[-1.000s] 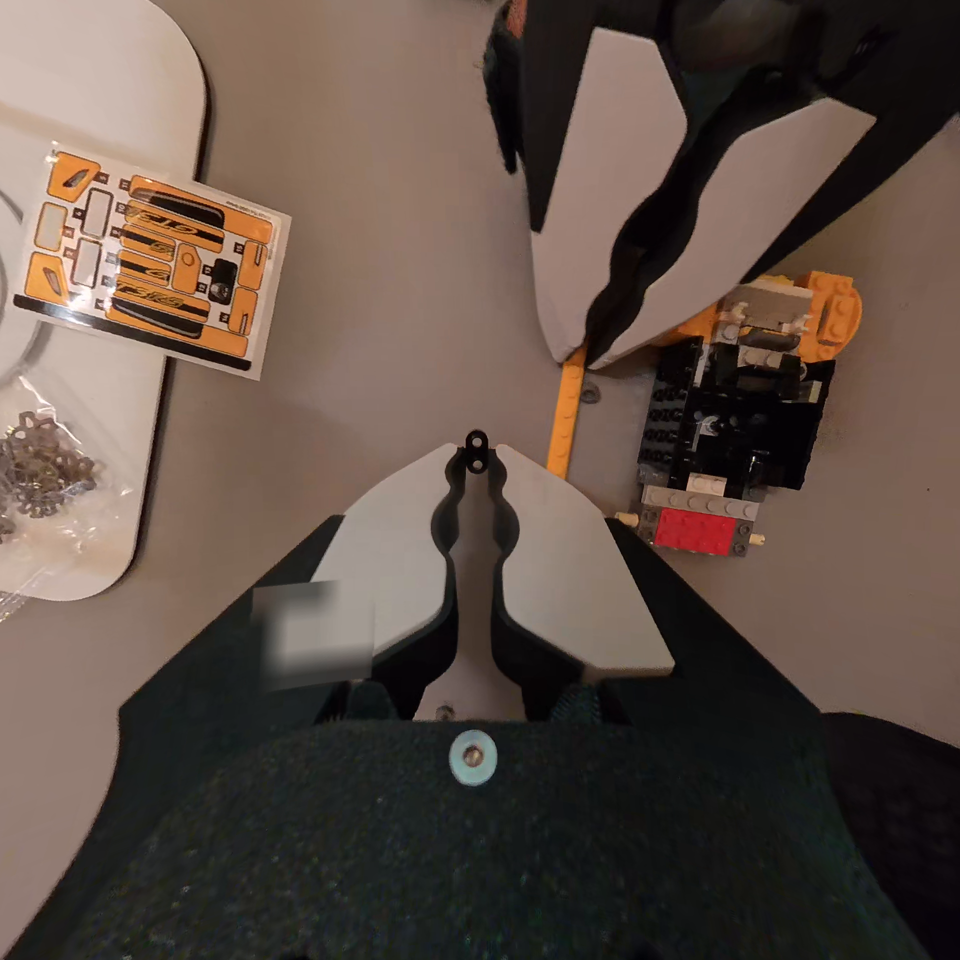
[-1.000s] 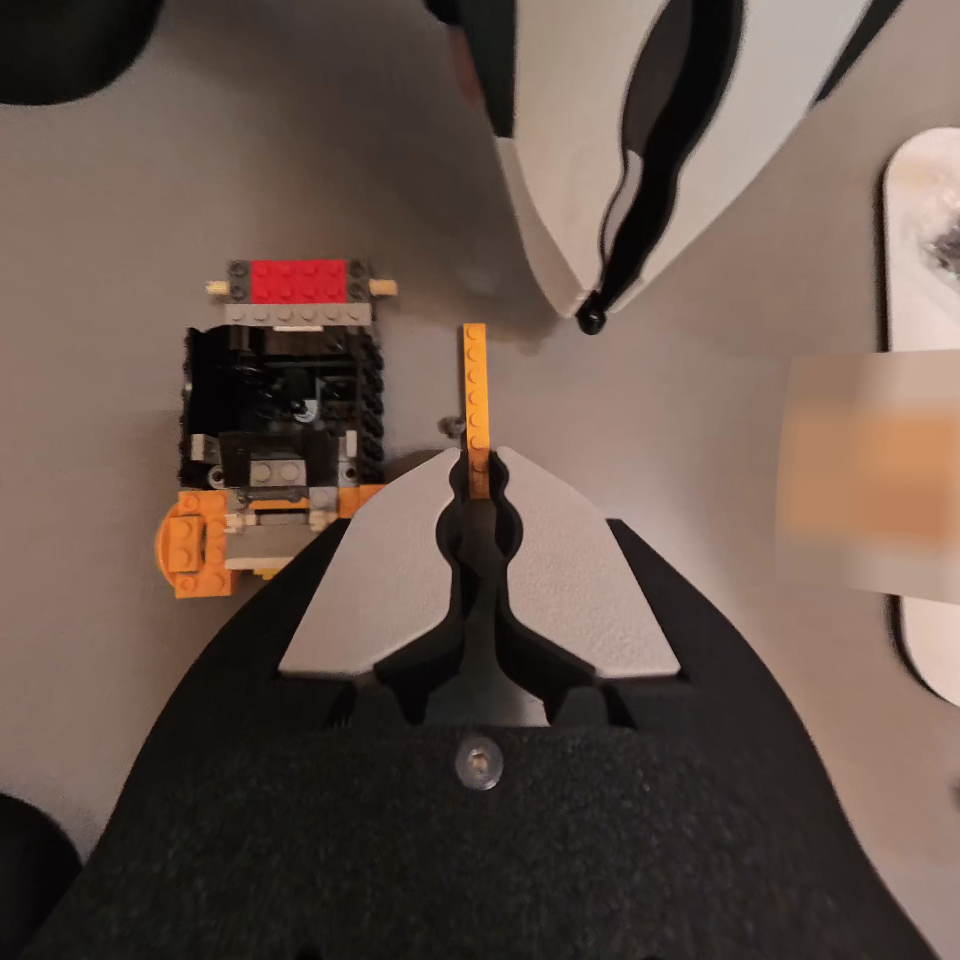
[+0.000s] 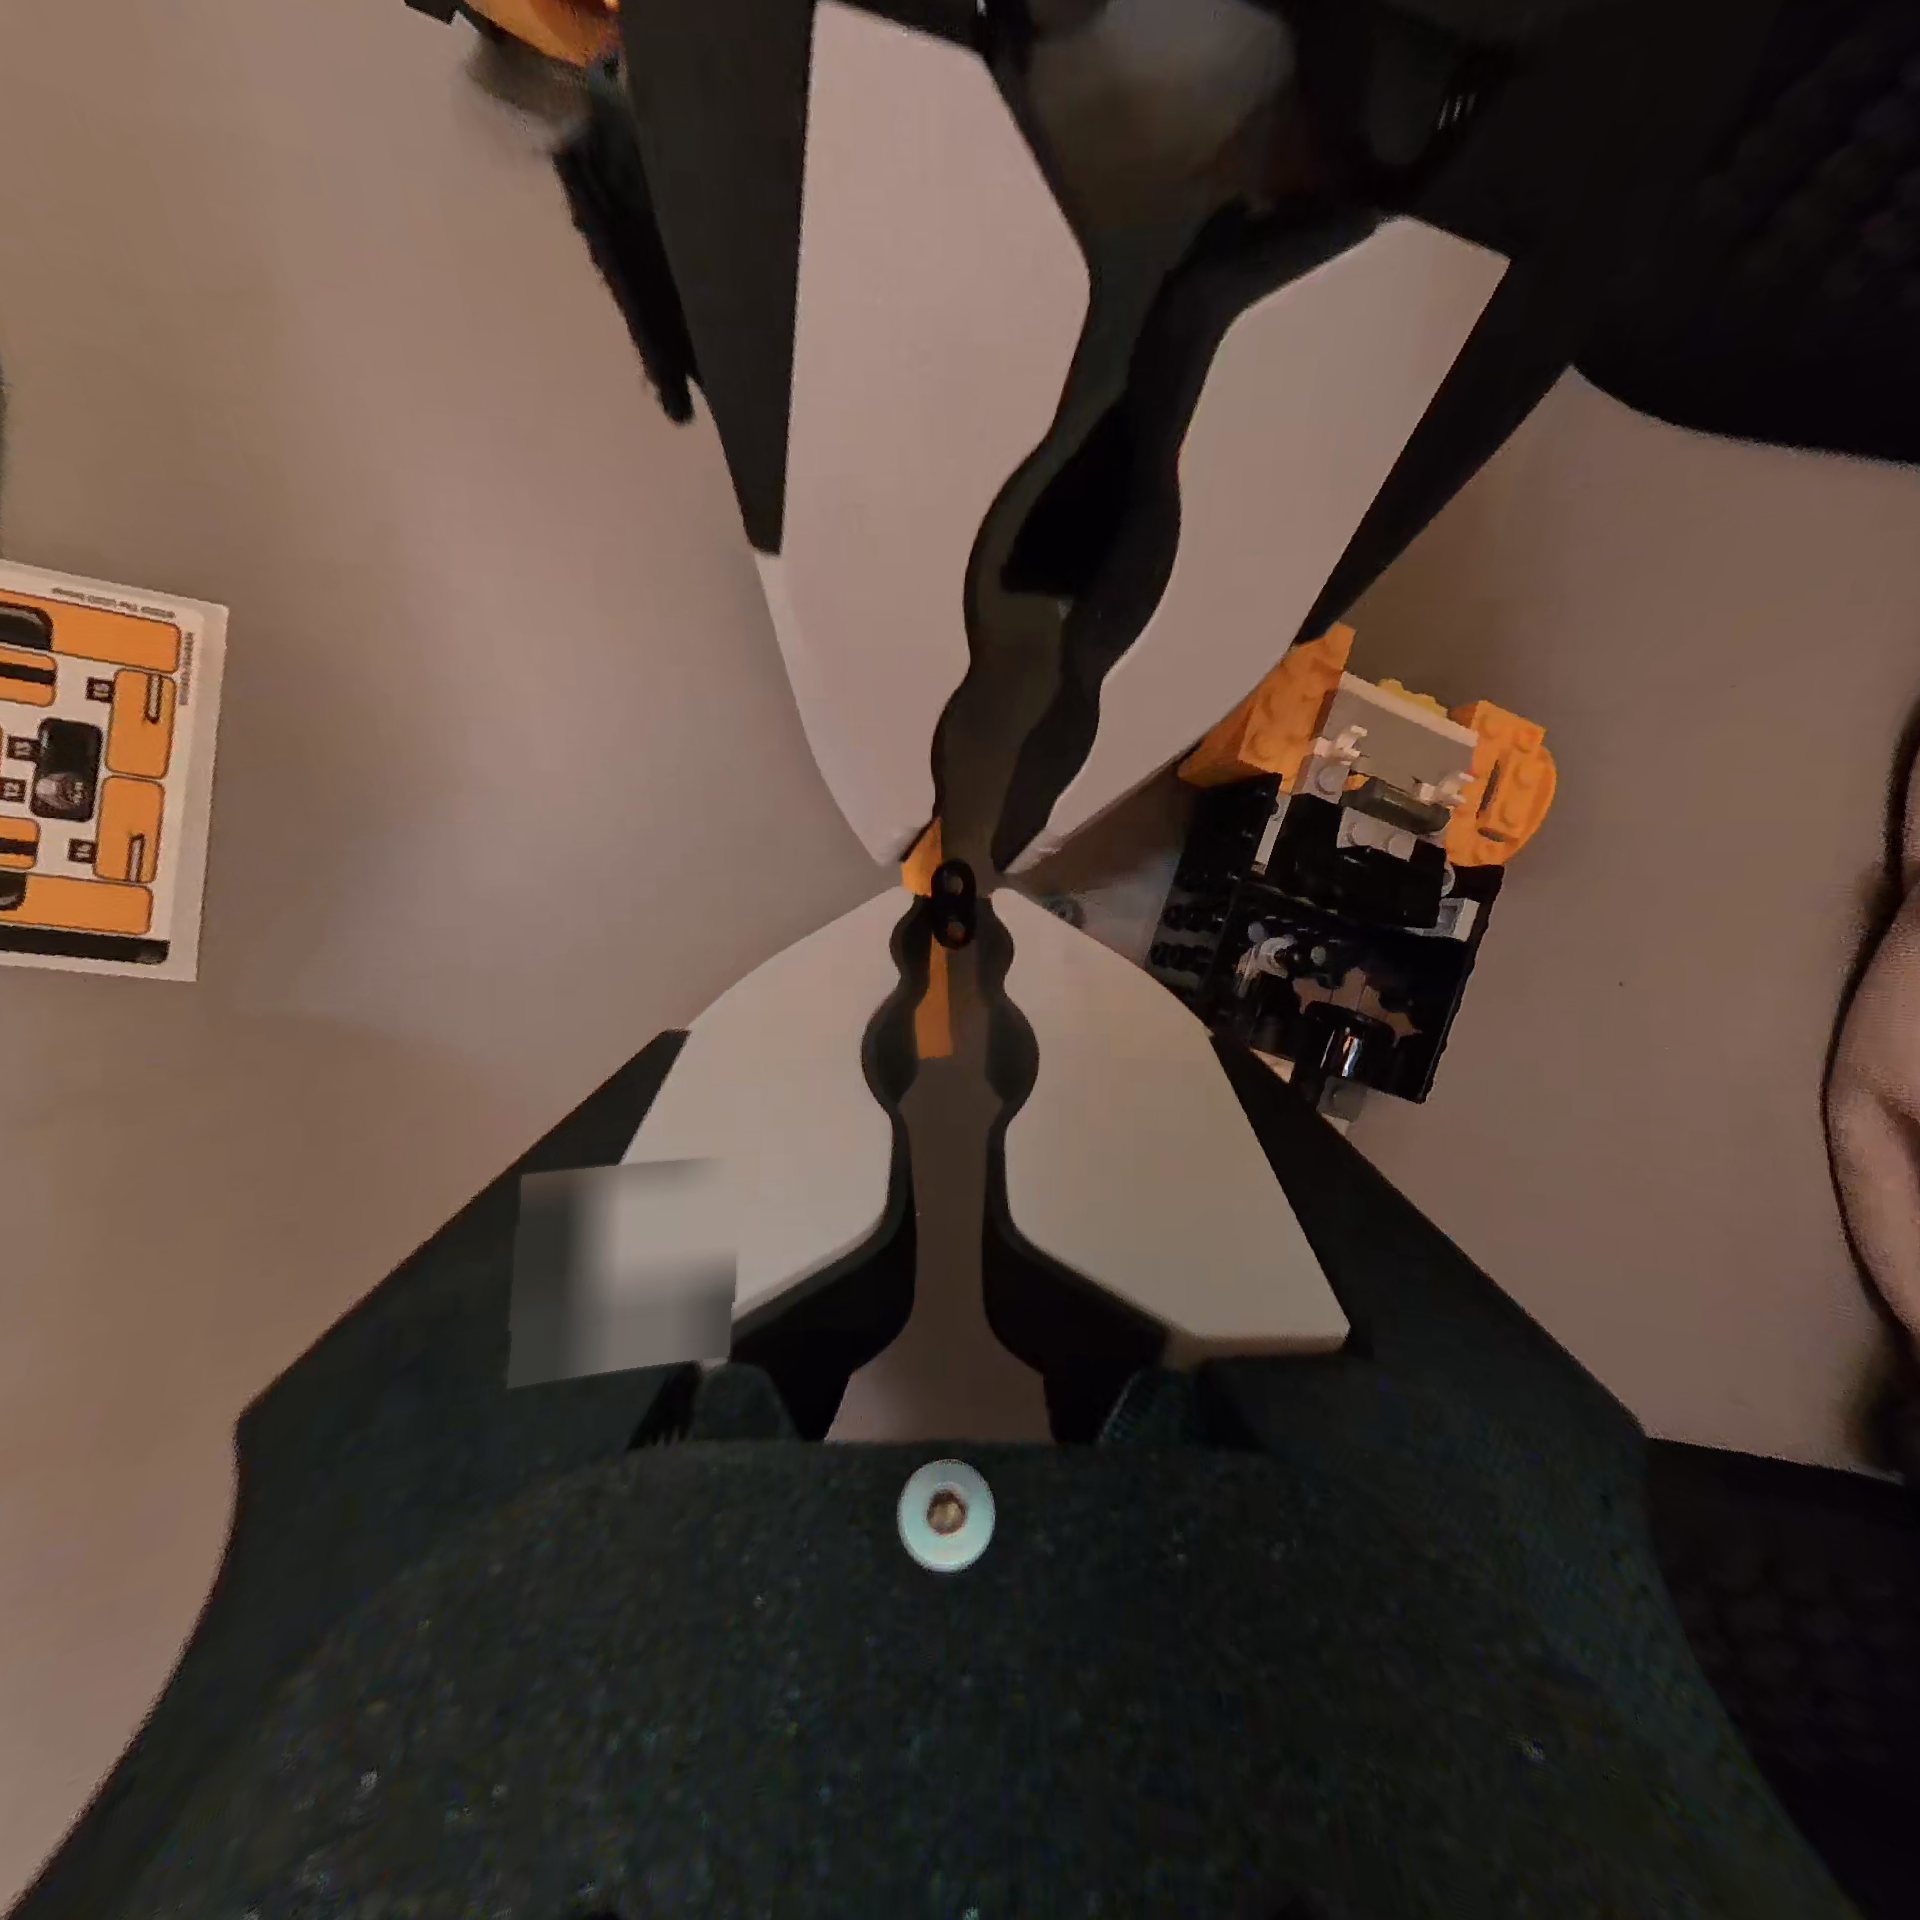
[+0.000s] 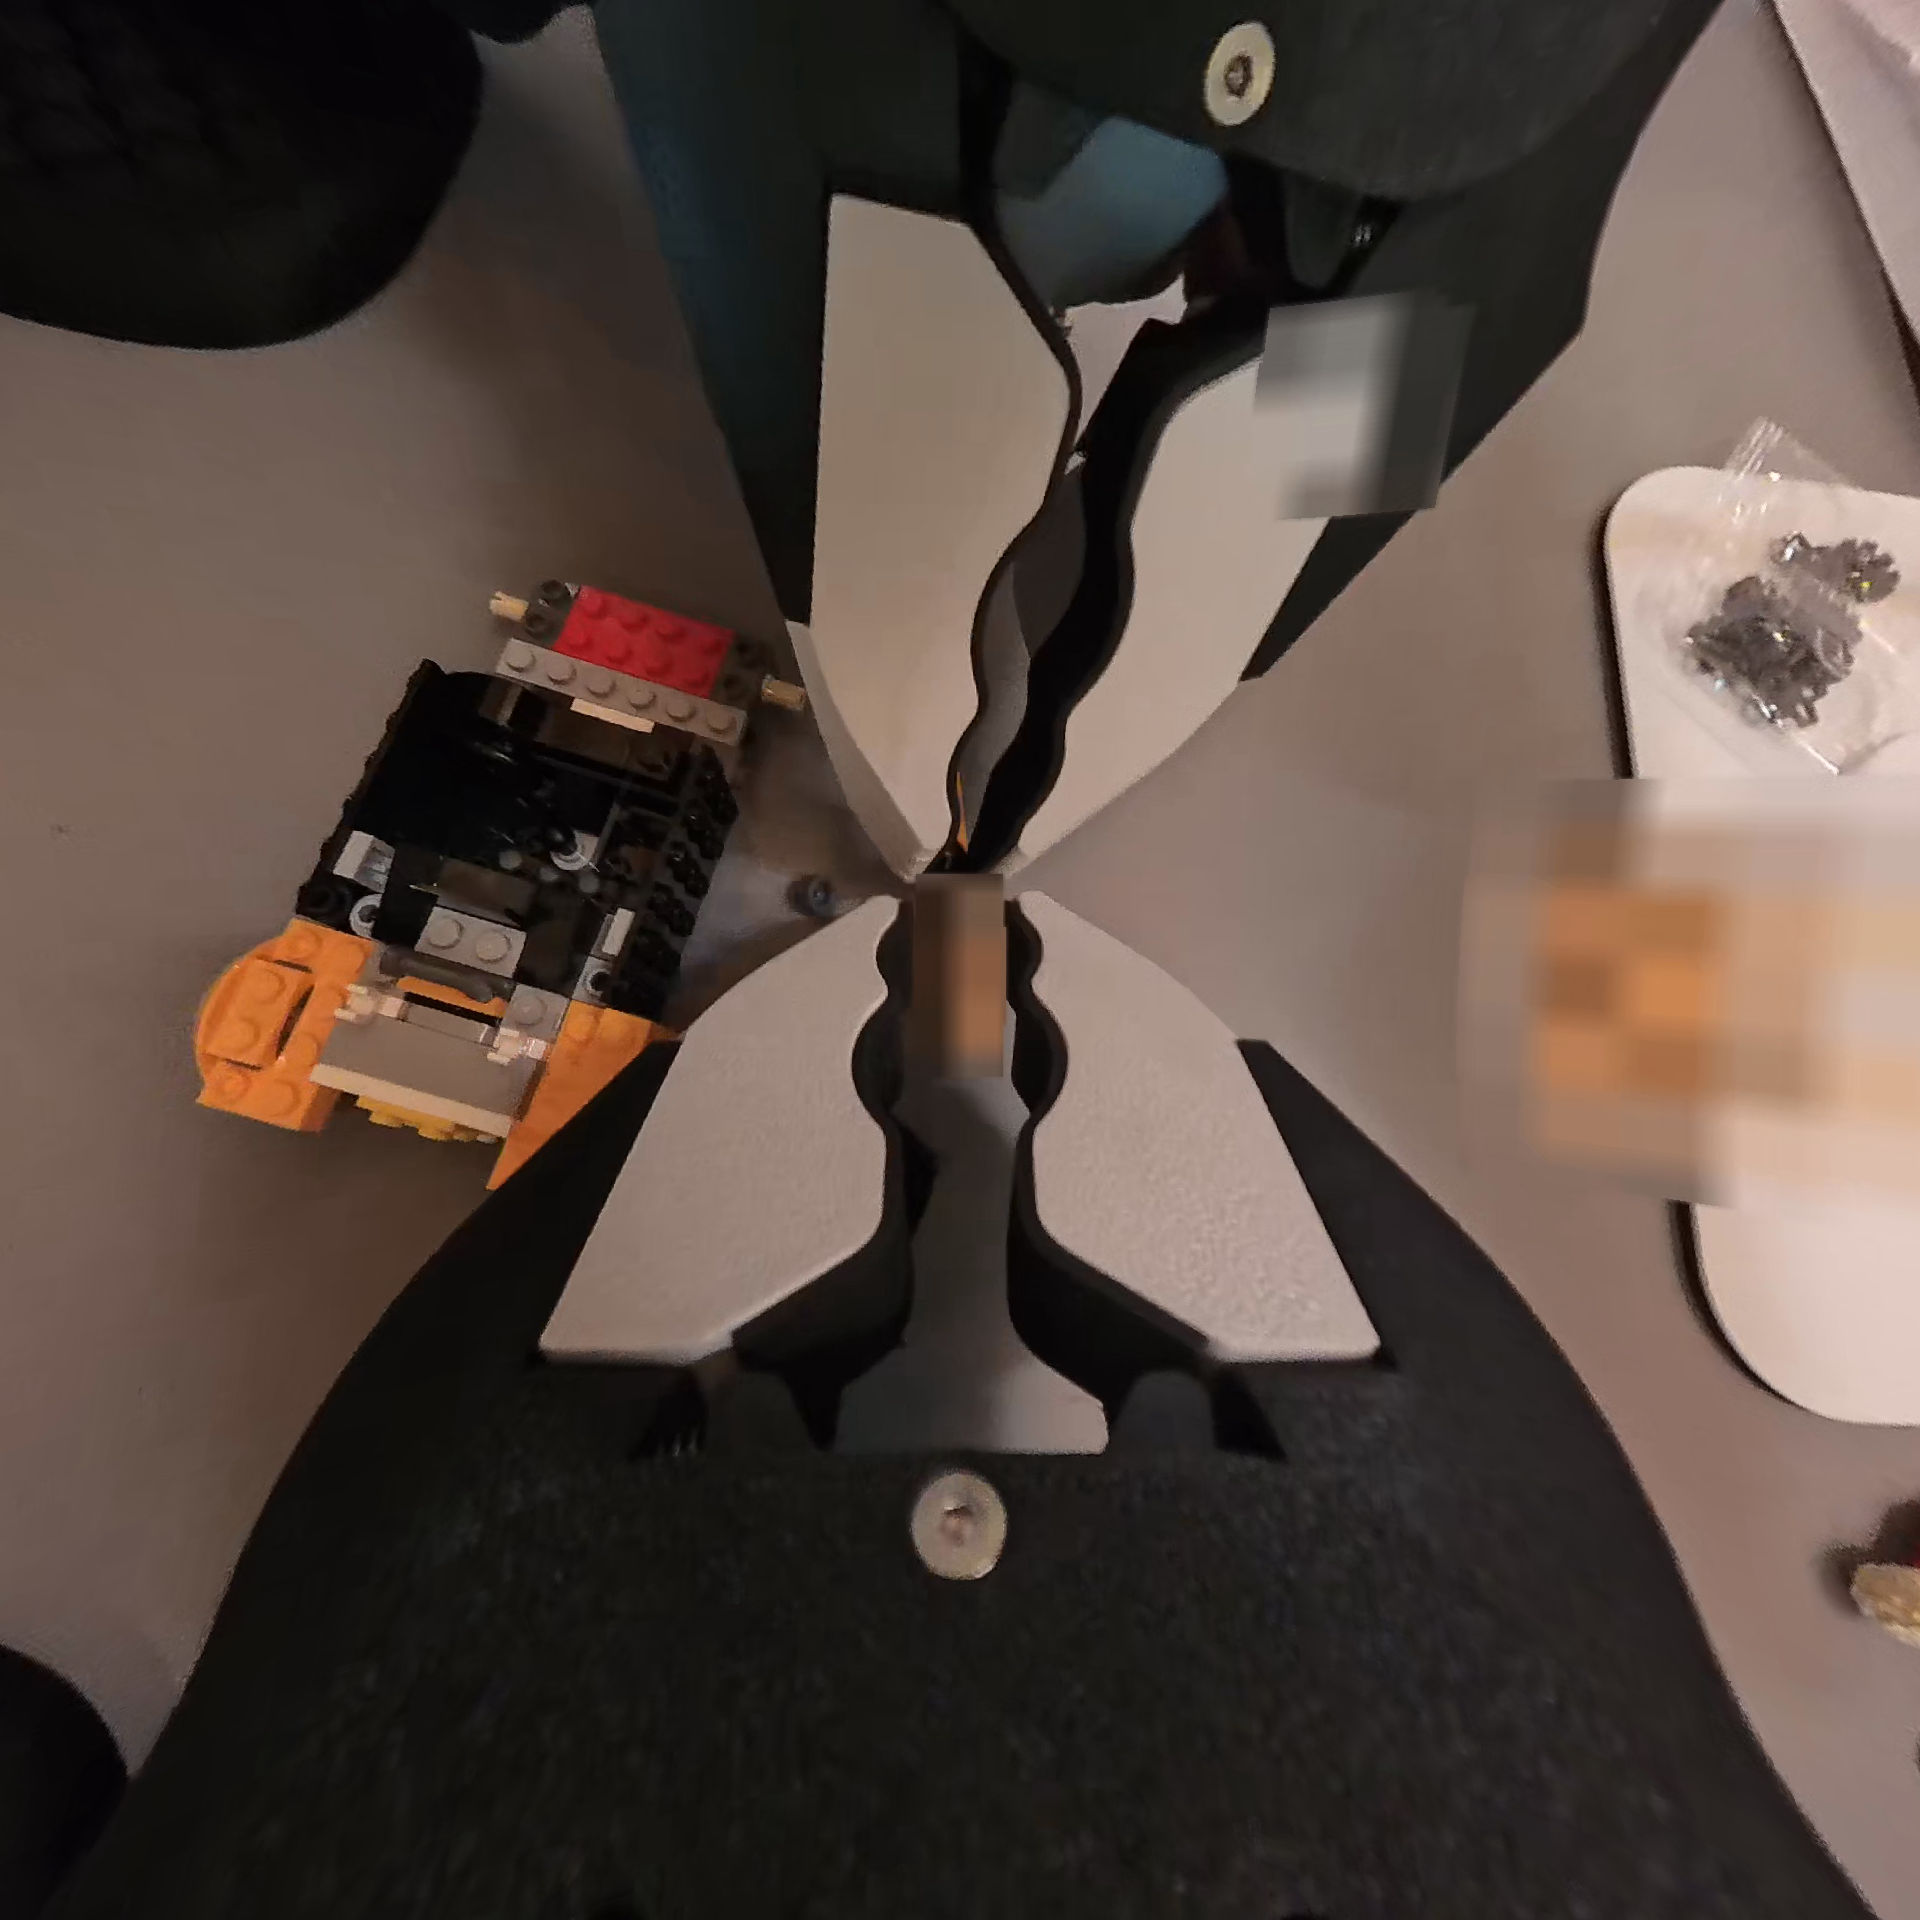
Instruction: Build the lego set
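The long orange plate hangs above the grey table, pinched by the right tool; the left tool, tip to tip with it, grips a small black two-hole piece. The studded part-built car sits just beside. The right view alone shows a bag of dark parts on a white tray; the left view shows a sticker sheet.

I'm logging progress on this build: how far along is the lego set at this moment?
Partly done: the car body stands on the table as a black chassis with an orange end and a red plate, without wheels. In hand: the left gripper pinches a small black piece, meeting the orange strip at the right gripper. Left: a sealed bag of parts and the sticker sheet.
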### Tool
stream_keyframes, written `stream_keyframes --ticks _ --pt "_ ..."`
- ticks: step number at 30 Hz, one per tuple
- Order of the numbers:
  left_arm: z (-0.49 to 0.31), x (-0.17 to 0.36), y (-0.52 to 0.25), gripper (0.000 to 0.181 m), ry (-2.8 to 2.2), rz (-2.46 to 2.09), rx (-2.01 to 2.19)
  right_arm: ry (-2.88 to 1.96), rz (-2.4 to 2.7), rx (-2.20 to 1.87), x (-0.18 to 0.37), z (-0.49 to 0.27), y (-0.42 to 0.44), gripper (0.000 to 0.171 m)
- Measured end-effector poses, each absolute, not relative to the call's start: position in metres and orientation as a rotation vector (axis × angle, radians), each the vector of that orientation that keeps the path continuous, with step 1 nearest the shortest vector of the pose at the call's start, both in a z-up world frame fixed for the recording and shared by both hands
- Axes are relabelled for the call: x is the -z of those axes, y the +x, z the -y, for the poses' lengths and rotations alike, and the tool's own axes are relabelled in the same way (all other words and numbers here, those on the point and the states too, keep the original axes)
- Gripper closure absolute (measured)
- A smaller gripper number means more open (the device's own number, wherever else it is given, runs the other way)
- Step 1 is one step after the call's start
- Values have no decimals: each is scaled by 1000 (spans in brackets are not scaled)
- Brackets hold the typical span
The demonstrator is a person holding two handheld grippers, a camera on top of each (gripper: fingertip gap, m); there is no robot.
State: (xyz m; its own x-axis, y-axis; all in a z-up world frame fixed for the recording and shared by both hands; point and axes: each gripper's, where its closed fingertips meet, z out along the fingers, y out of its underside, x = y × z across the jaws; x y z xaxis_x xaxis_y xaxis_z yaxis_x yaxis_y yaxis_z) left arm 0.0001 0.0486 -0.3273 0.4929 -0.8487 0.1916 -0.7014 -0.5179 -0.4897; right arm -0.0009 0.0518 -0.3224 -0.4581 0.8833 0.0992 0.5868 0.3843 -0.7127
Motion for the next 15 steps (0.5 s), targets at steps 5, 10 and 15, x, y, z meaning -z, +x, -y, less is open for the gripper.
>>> stream_keyframes --ticks 5,10,15 --pt "-48 328 1 173 -2388 -1309 584 -1245 2178 -850 324 -50 -2 162" --pt "-48 329 1 174 -2388 -1318 569 -1246 2183 -860 324 -49 -2 165" --pt "-50 330 -1 171 -2385 -1308 553 -1263 2181 -839 326 -54 -1 166"
